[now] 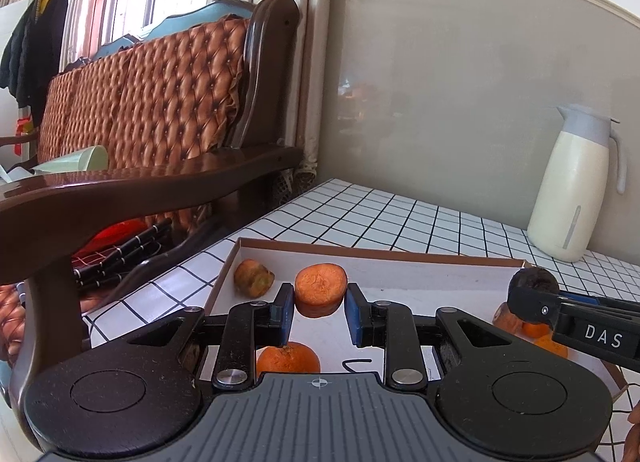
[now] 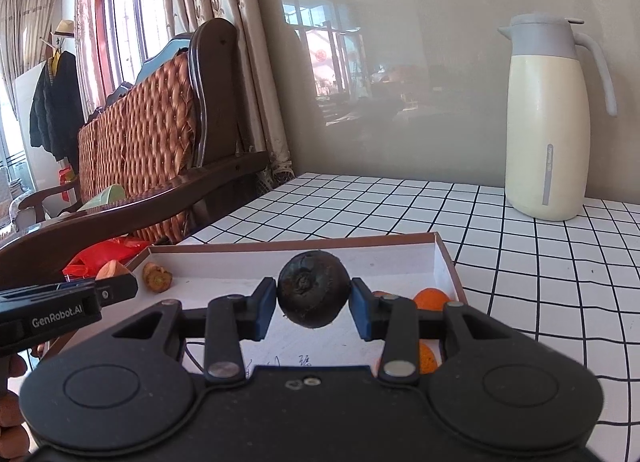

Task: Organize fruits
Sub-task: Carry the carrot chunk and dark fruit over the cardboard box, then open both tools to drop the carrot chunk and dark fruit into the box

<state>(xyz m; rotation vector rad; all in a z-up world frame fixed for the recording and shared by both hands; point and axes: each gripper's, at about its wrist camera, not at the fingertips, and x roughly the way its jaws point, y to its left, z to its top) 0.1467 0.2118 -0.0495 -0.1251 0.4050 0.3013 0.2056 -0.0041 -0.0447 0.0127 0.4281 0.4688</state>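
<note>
The orange slice (image 1: 320, 289) sits pinched between the blue pads of the left gripper (image 1: 320, 308), held above the shallow box (image 1: 380, 252) so it can be set down inside with the rest. The right gripper (image 2: 312, 304) clamps a dark round fruit (image 2: 313, 288) over the same box (probably for the same reason). Below lie a tangerine (image 1: 288, 358) and a brownish piece (image 1: 253, 278) on the box floor; a cream jug (image 2: 546, 122) stands well apart on the checked tablecloth (image 2: 520, 262).

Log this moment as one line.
left tongs: shut on orange slice | right tongs: shut on dark fruit | both over box
</note>
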